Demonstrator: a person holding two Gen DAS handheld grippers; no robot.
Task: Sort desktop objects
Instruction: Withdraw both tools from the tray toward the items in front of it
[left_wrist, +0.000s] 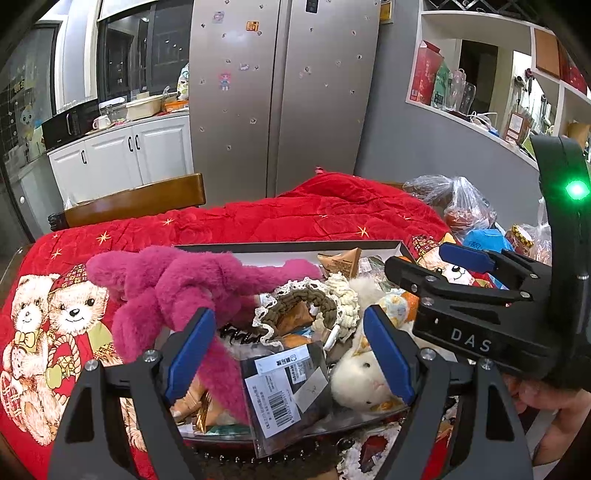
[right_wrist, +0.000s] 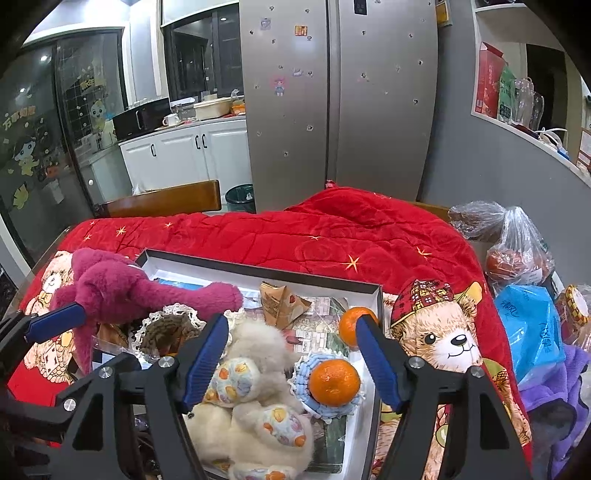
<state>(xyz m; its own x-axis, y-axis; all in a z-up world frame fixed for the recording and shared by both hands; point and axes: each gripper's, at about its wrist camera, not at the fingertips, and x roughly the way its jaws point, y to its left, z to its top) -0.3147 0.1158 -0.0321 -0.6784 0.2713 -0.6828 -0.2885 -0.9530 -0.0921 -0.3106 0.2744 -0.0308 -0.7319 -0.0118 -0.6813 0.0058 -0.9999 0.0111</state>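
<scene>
Both grippers hover with fingers wide and empty over a shallow box (right_wrist: 258, 274) on the red-quilted surface (right_wrist: 332, 236): left gripper (left_wrist: 288, 354) above a packaged item (left_wrist: 284, 387), right gripper (right_wrist: 291, 362) above a cream plush (right_wrist: 255, 398) and orange (right_wrist: 334, 382), likely choosing what to sort.

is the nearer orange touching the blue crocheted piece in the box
Touching: the right wrist view shows the nearer orange sitting in the blue crocheted piece, no gap between them.

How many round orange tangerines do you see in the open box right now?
2. One round orange tangerine sits on a pale blue crocheted coaster near the cream plush toy; the other lies by the right wall of the open box. Clutter may hide more.
</scene>
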